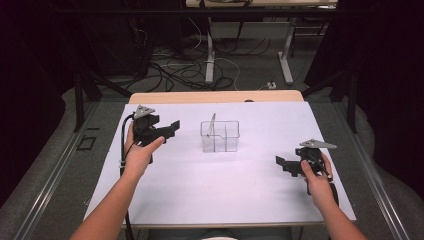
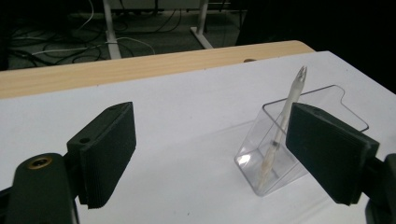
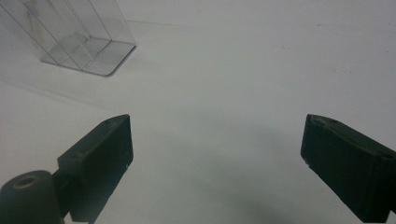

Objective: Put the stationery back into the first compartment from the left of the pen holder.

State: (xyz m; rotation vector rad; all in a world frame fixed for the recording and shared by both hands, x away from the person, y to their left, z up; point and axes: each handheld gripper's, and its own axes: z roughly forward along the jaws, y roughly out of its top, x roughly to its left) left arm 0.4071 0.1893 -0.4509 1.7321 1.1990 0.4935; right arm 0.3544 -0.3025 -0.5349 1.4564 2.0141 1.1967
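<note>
Overhead, high view: clear holder (image 1: 220, 136) mid-table with pen (image 1: 212, 124) leaning inside; left gripper (image 1: 172, 126) beside it, right gripper (image 1: 281, 162) well apart.
Left gripper view: jaws wide, nothing between.
Right gripper view: jaws wide, empty.

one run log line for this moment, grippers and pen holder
left hand-held gripper: open, empty | right hand-held gripper: open, empty | clear plastic divided holder: upright on white table sheet | translucent pen: leaning inside holder
</note>
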